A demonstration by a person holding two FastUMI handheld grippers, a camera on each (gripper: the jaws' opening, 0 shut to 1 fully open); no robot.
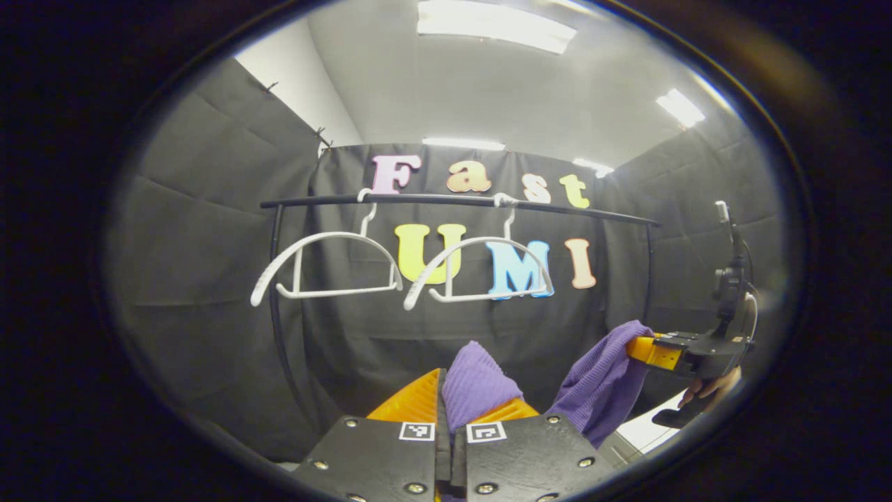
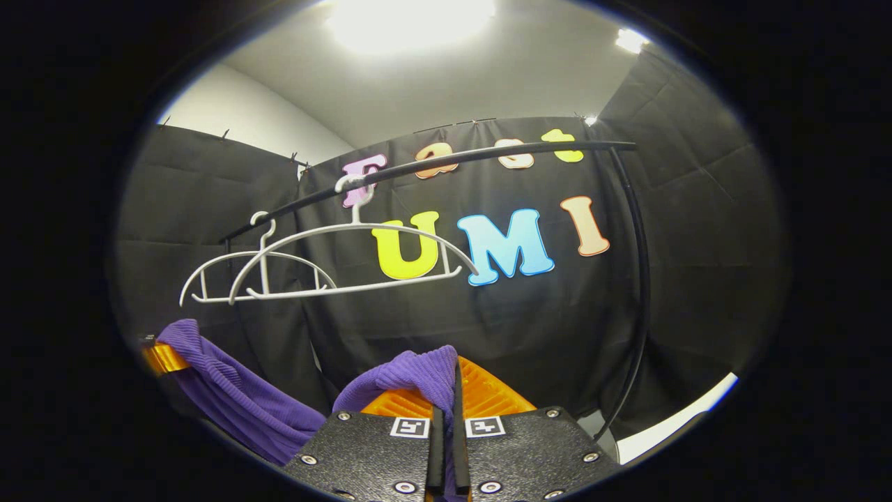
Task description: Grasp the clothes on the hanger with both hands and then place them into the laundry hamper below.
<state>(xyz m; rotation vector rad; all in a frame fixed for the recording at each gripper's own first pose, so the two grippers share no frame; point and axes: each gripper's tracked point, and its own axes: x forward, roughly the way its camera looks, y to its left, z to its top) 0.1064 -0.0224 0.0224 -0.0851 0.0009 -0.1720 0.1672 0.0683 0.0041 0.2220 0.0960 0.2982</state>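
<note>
Left hand-held gripper [image 1: 451,404]: clamped on purple garment [image 1: 477,383].
Right hand-held gripper [image 2: 446,397]: clamped on same garment, off the hangers [image 2: 348,258].
Risk: shallow fabric pinch may slip; hamper unseen, so drop may miss.

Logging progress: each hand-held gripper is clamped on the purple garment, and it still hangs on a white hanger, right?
Not quite. Both white hangers on the rail are bare in the left gripper view; the purple garment is off them, held between left and right hand-held grippers.
</note>
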